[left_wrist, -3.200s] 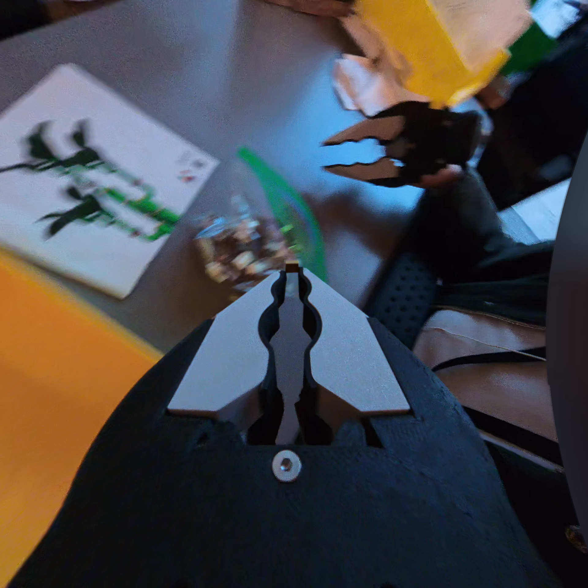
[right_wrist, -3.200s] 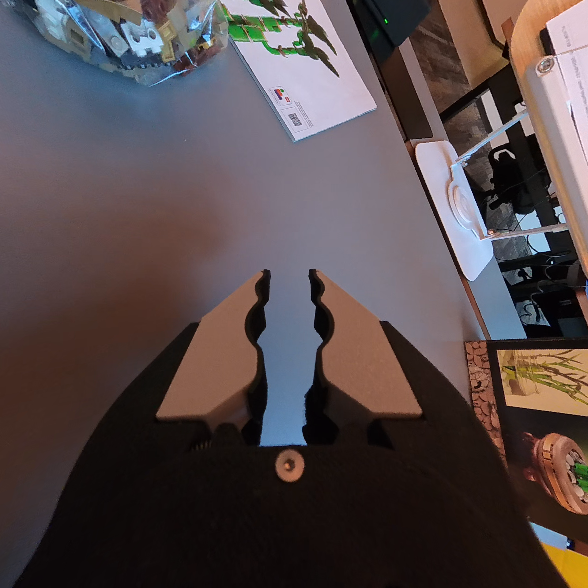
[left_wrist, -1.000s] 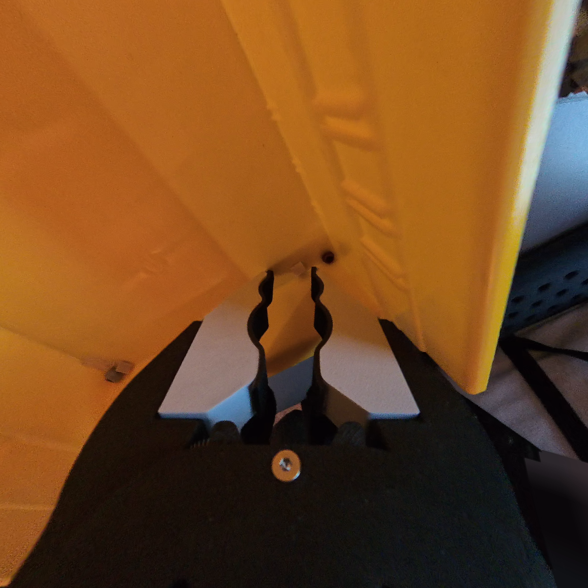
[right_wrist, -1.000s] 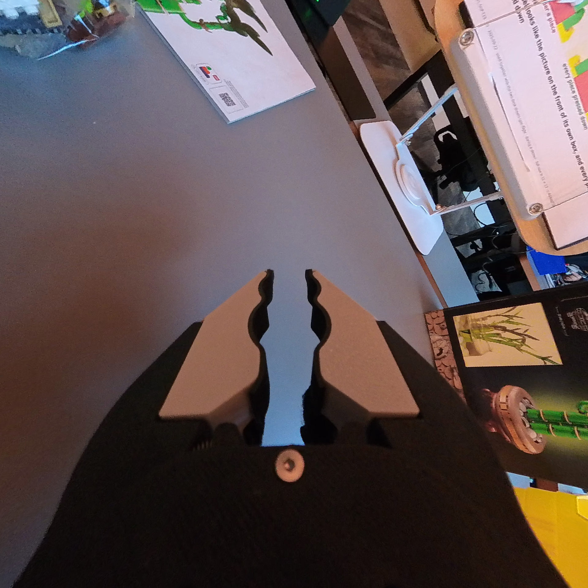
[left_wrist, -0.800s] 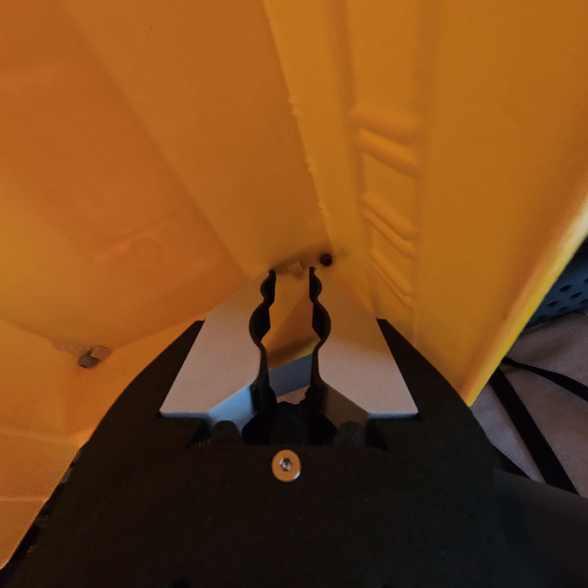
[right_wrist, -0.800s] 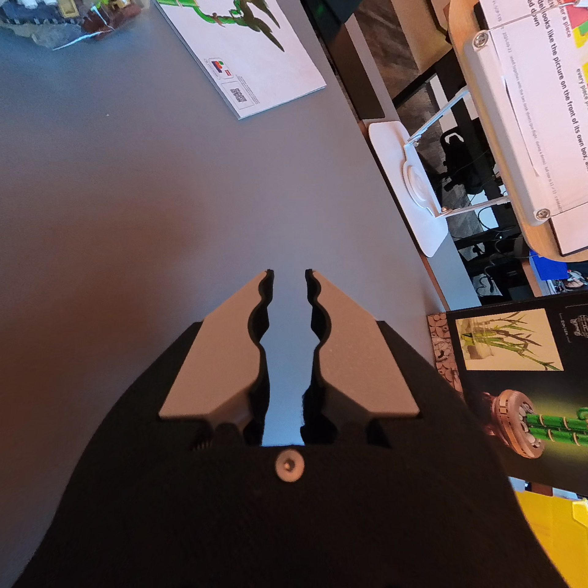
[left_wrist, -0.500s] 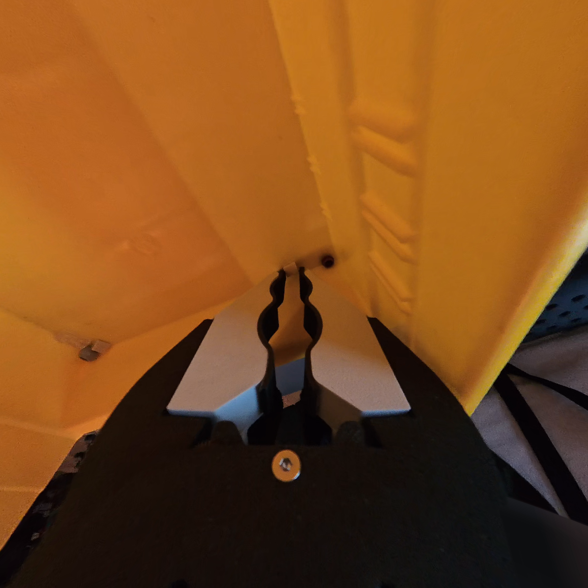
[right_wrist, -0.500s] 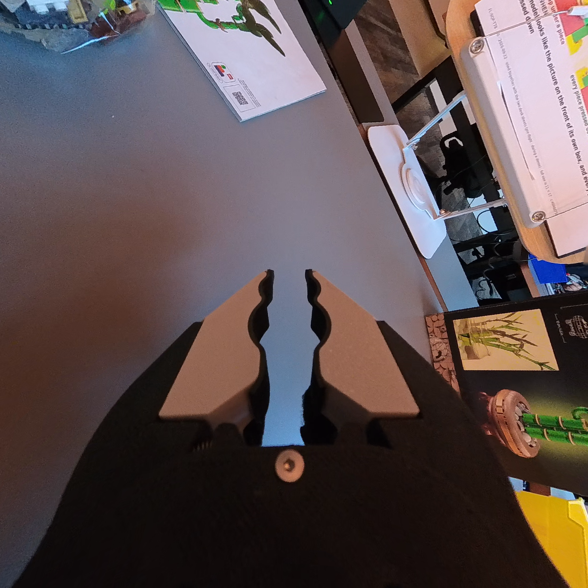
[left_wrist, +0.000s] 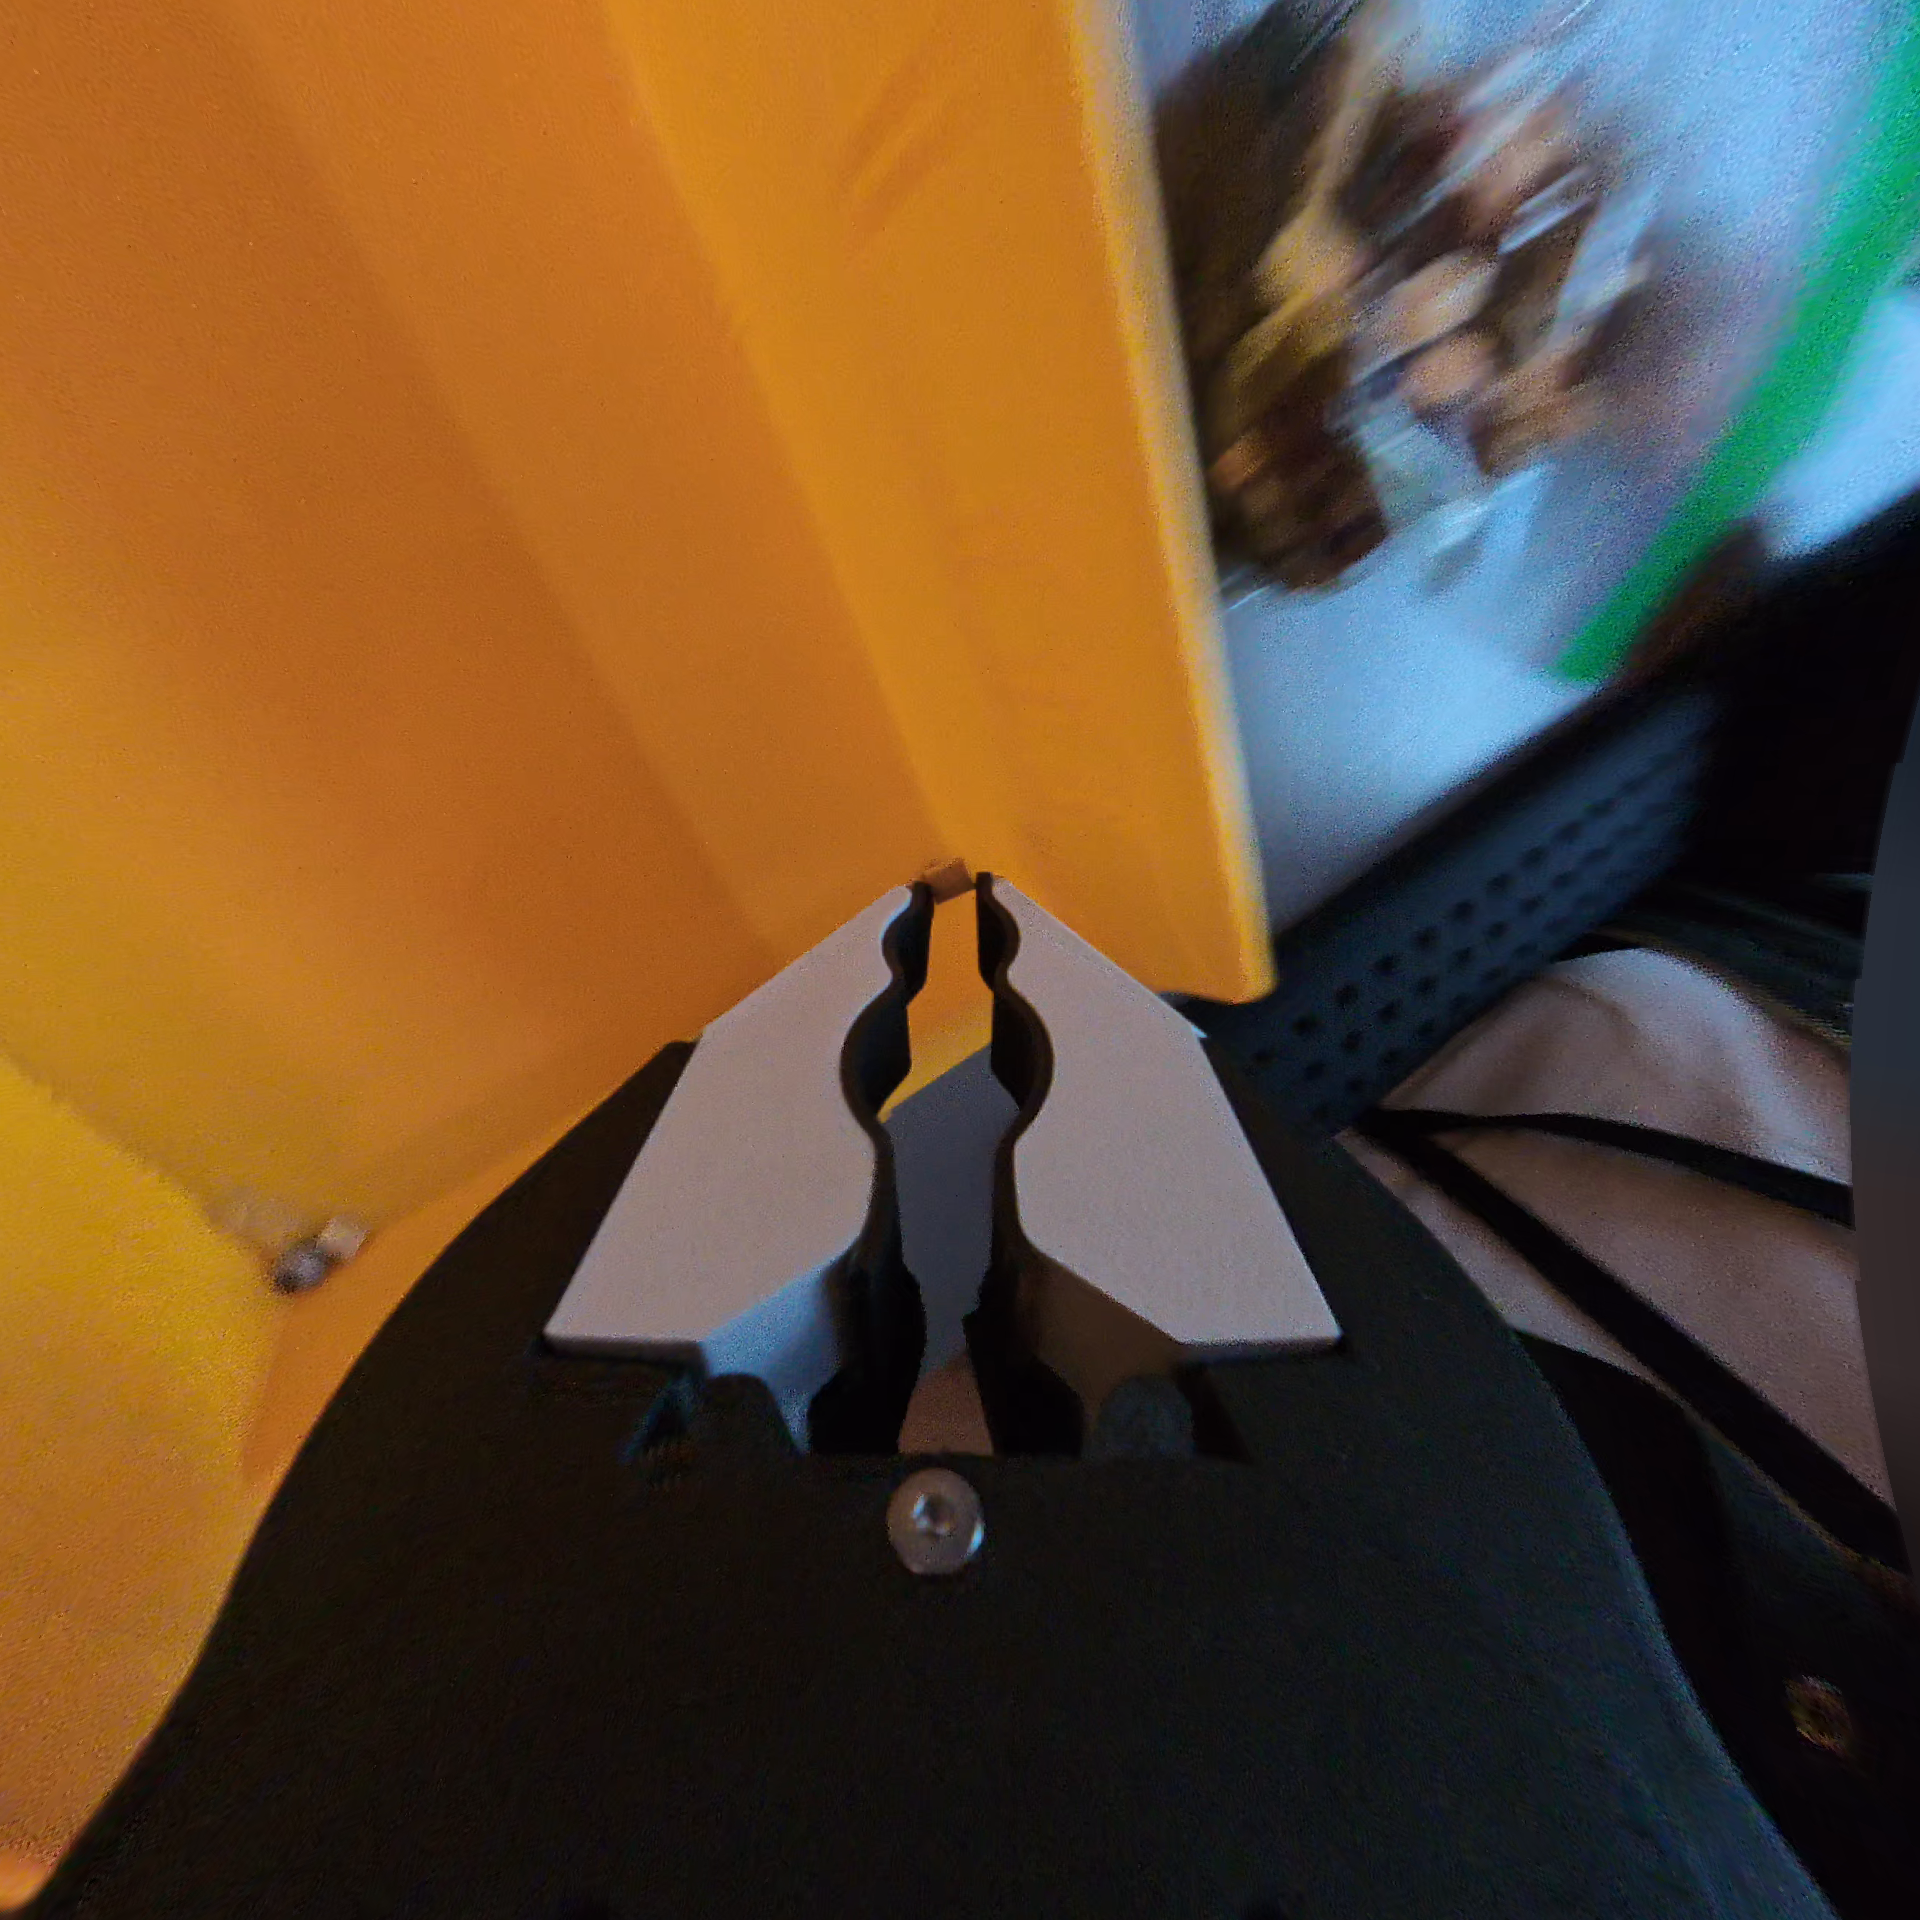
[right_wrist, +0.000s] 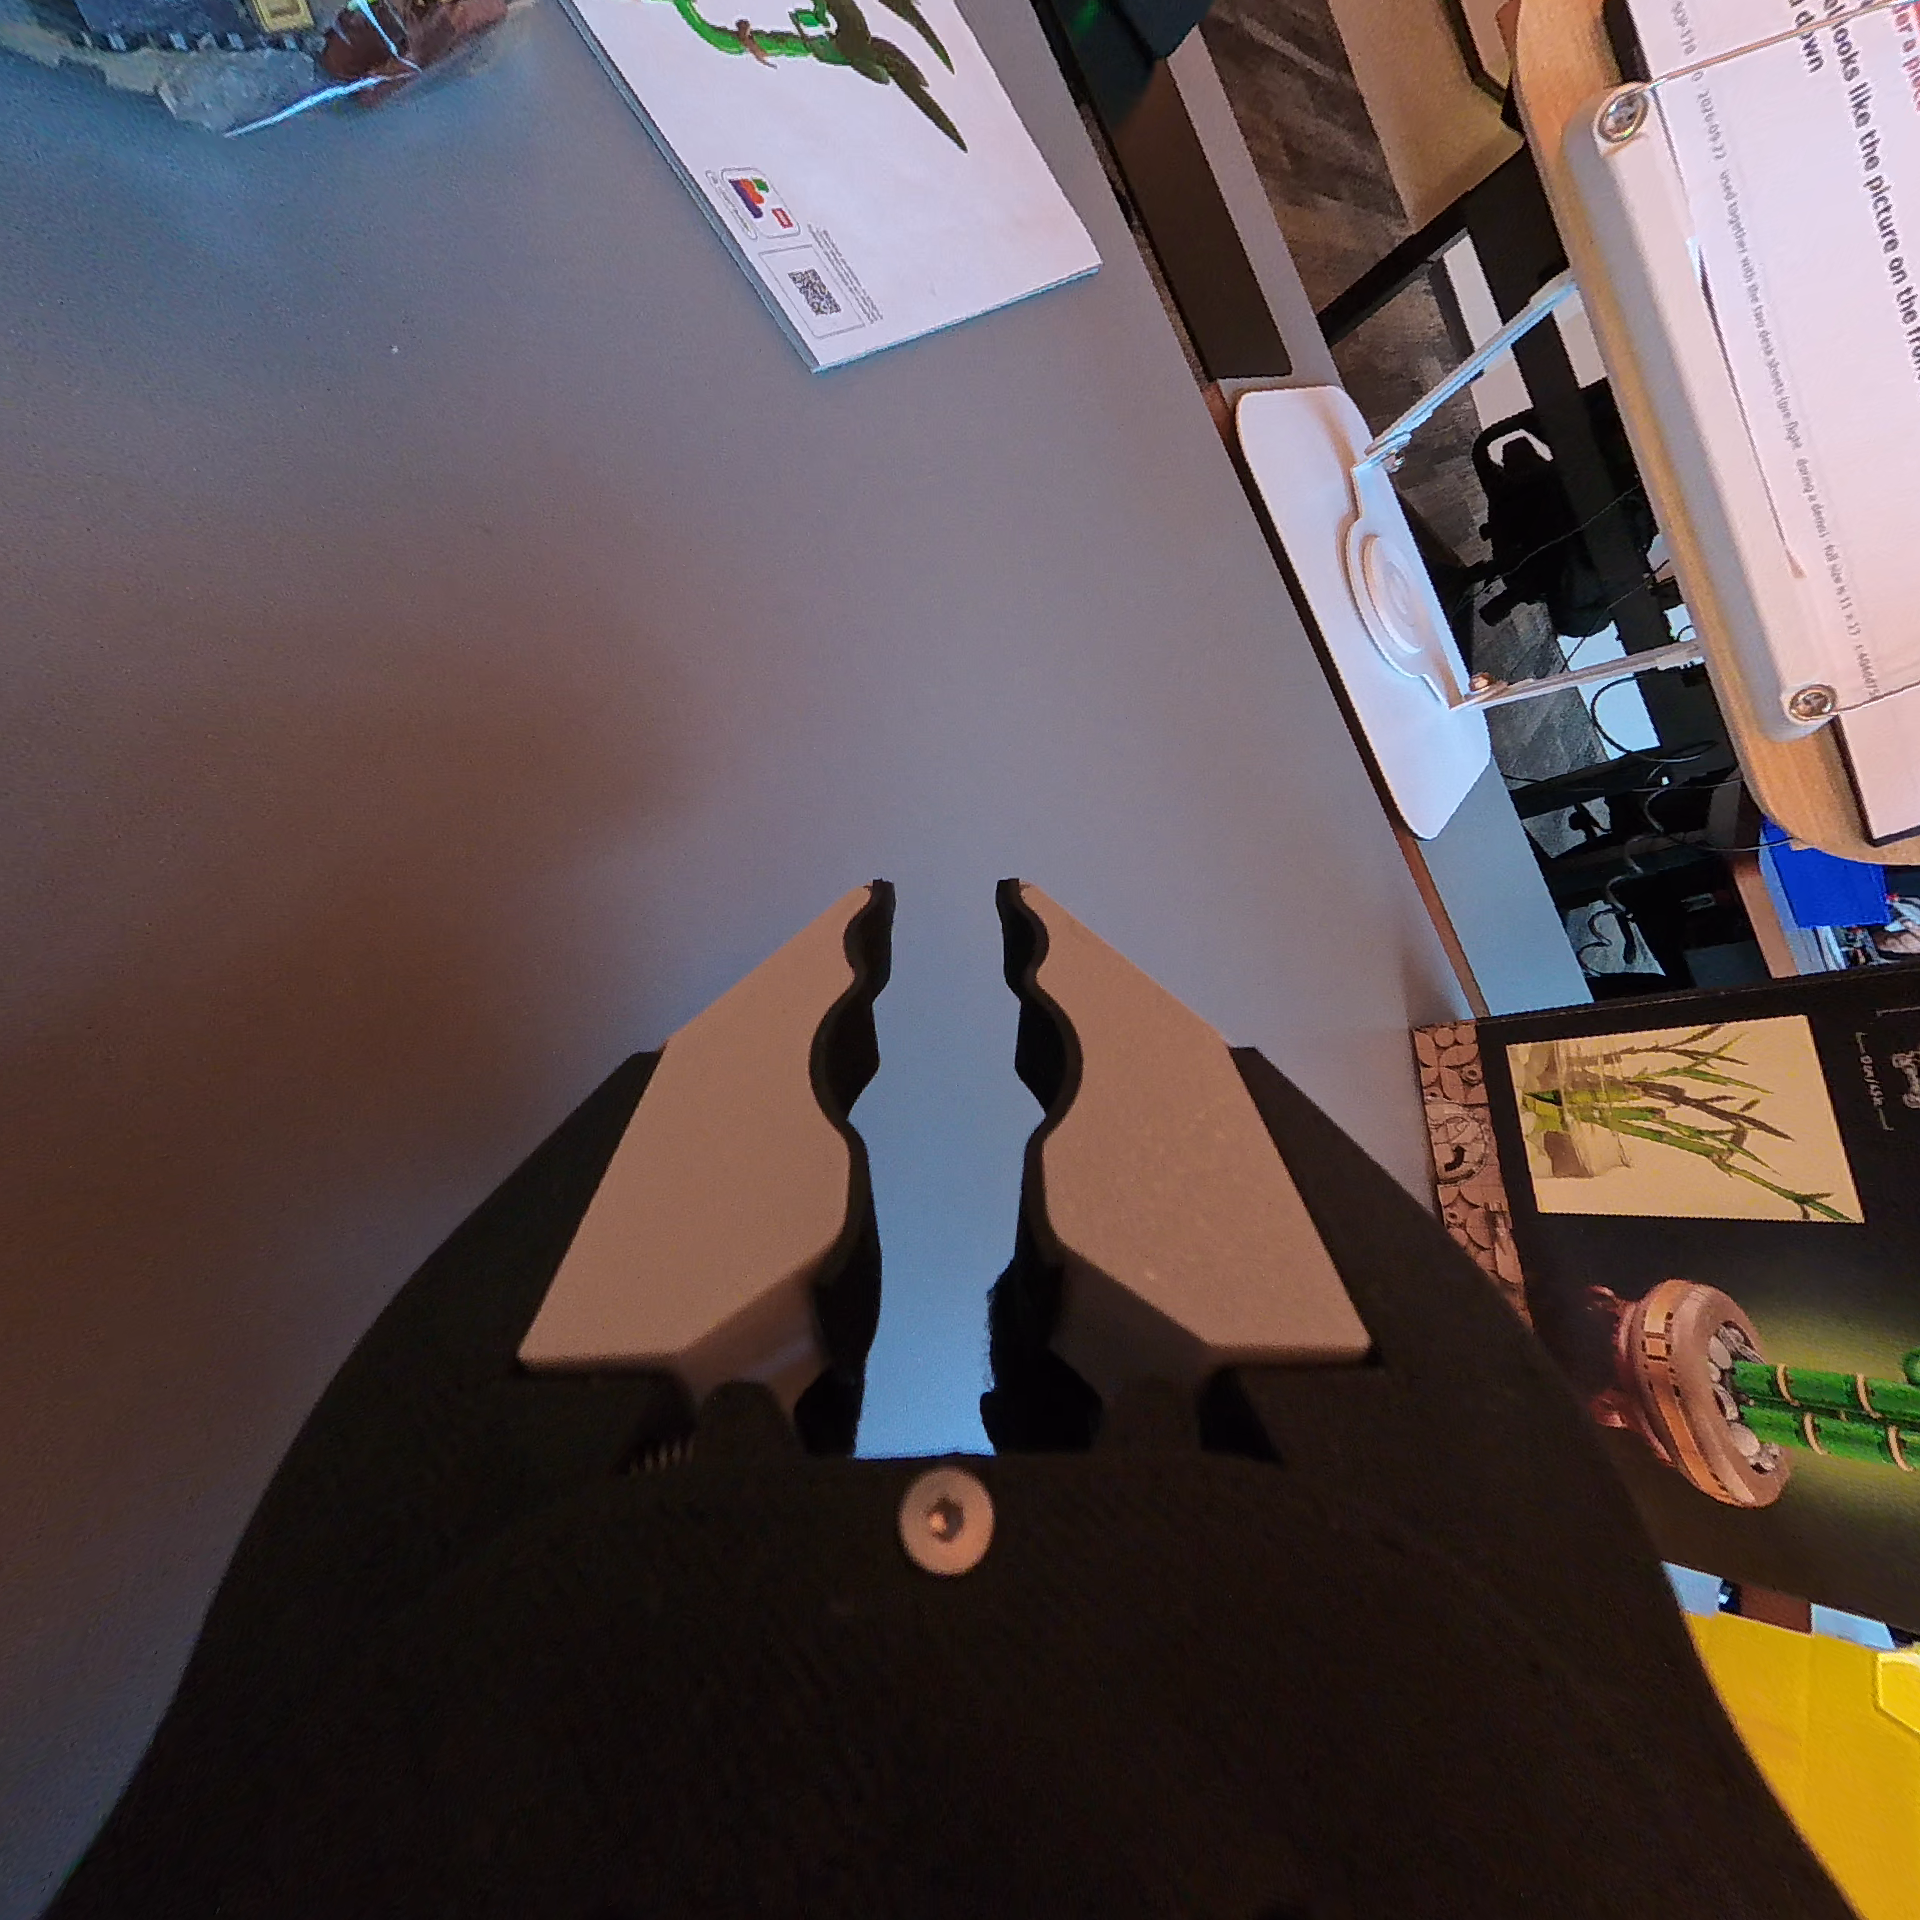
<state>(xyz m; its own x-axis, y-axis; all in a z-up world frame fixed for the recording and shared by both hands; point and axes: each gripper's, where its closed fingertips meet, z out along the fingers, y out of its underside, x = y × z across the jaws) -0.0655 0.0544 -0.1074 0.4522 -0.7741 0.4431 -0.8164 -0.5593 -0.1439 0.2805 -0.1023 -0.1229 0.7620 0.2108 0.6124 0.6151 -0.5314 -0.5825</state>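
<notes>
My left gripper (left_wrist: 945, 891) is pinching 1 small grey piece (left_wrist: 948, 881) inside the yellow bin (left_wrist: 520, 520); right gripper (right_wrist: 943, 888) is hovering parted, empty, over the table (right_wrist: 520, 623).

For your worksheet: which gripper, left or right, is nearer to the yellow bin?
Left. The left gripper reaches inside the yellow bin, pinching a small pale piece at its fingertips. The right gripper hangs open over the grey table, with yellow plastic only at that view's lower corner.

printed lines on the clipped sheet (right_wrist: 1808, 312), a code square (small) on the booklet (right_wrist: 883, 177)
</notes>
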